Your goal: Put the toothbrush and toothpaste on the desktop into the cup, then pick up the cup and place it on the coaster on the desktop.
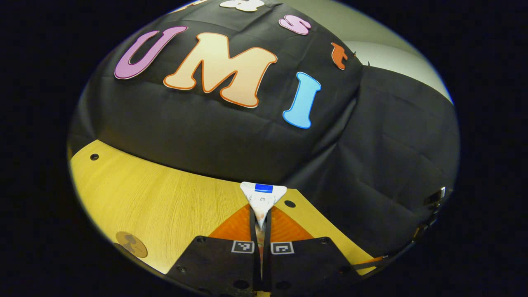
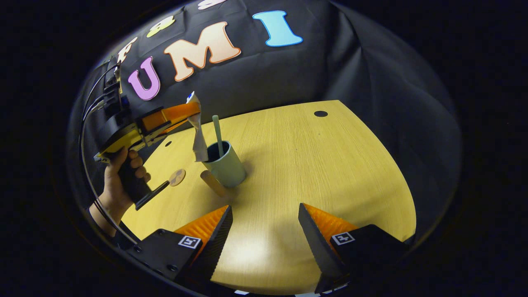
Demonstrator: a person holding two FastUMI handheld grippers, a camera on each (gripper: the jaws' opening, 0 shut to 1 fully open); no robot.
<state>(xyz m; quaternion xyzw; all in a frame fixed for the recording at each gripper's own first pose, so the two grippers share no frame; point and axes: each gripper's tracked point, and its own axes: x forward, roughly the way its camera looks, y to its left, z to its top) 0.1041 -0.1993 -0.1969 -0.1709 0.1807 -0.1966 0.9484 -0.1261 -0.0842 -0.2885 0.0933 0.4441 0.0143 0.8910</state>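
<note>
Toothpaste tube hangs from my left gripper, fingers clamped on its flat end, lower end at the cup rim. Toothbrush stands inside. Coaster lies left of the cup. My right gripper hovers, jaws wide, holding nothing.

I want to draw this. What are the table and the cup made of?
The table looks like pale wood or a wood-look board: fine grain lines, with a soft glare near the fingers. The cup seems matte plastic or ceramic, I cannot tell which: smooth pale green, no shine.
</note>
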